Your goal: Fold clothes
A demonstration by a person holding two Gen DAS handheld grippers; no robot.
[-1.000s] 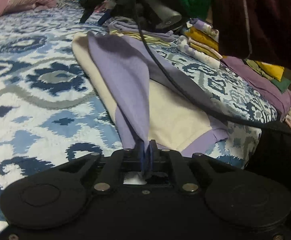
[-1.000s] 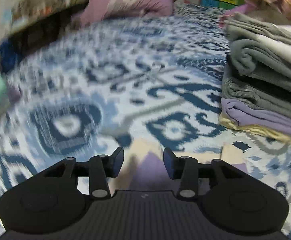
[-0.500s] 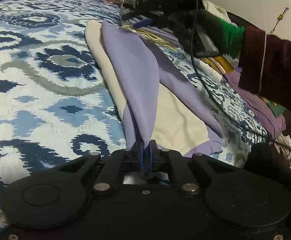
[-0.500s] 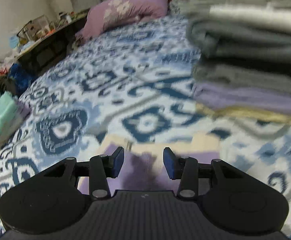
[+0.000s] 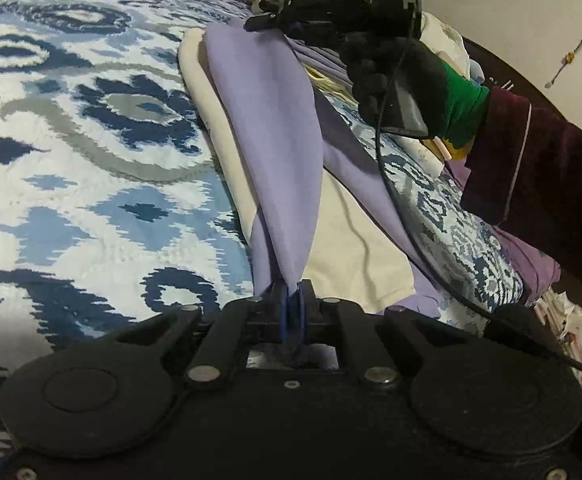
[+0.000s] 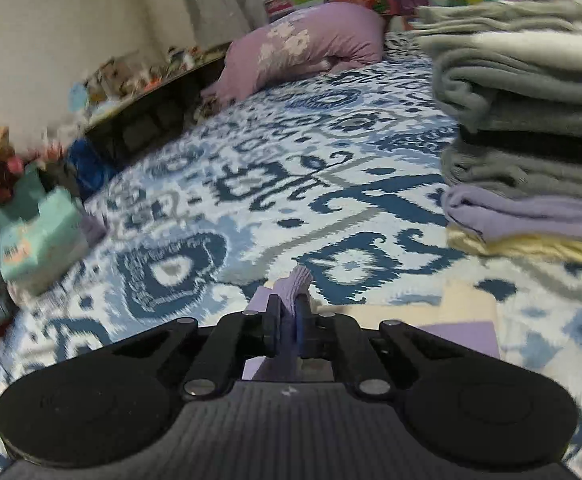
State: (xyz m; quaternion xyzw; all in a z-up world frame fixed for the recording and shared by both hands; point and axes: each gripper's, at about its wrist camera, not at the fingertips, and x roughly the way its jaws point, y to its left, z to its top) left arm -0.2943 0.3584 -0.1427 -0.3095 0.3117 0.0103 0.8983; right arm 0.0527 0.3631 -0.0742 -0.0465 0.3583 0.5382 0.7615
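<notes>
A lavender garment (image 5: 279, 152) with a cream panel (image 5: 355, 248) lies on the blue patterned bedspread (image 5: 71, 160). My left gripper (image 5: 293, 300) is shut on its near edge, and the cloth rises in a taut fold away from it. My right gripper (image 6: 289, 308) is shut on the far edge of the same lavender cloth (image 6: 297, 280). In the left wrist view the right gripper (image 5: 275, 24) shows at the garment's far end, held by a gloved hand. More of the garment (image 6: 463, 330) lies flat under the right gripper.
A stack of folded grey, lavender and yellow clothes (image 6: 527, 140) stands close on the right of the right gripper. A pink pillow (image 6: 307, 46) lies at the head of the bed. More folded clothes (image 5: 451, 148) sit by the bed's right edge. A teal box (image 6: 39, 232) is at the left.
My right gripper, open half a second ago, has shut on the far edge of the lavender garment. My left gripper stays shut on the near edge, and its view has swung right.
</notes>
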